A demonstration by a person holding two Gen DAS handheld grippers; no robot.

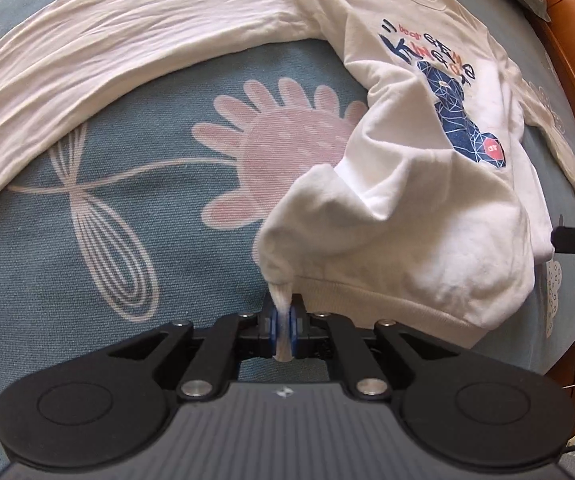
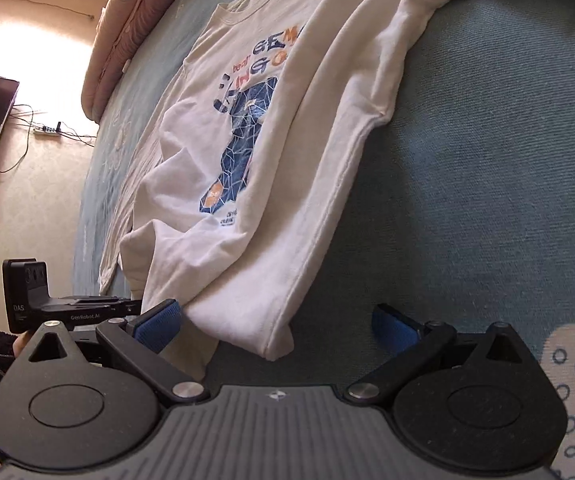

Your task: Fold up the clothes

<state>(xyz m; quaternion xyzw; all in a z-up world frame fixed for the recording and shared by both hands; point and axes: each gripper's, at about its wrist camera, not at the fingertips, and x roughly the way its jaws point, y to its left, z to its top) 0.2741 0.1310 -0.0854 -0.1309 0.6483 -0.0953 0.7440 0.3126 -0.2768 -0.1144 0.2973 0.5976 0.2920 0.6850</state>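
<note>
Pinching only a thin tuft of shirt [image 1: 427,184] hem in left tool [image 1: 283,332]; could slip free. Right tool [image 2: 283,328] open, near corner at 12 o'clock, might snag bedspread [image 2: 487,160].

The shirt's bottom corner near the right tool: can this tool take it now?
Probably yes. The right tool is open, and the shirt's bottom corner lies between its blue pads with nothing covering it. The left tool grips another corner.
</note>
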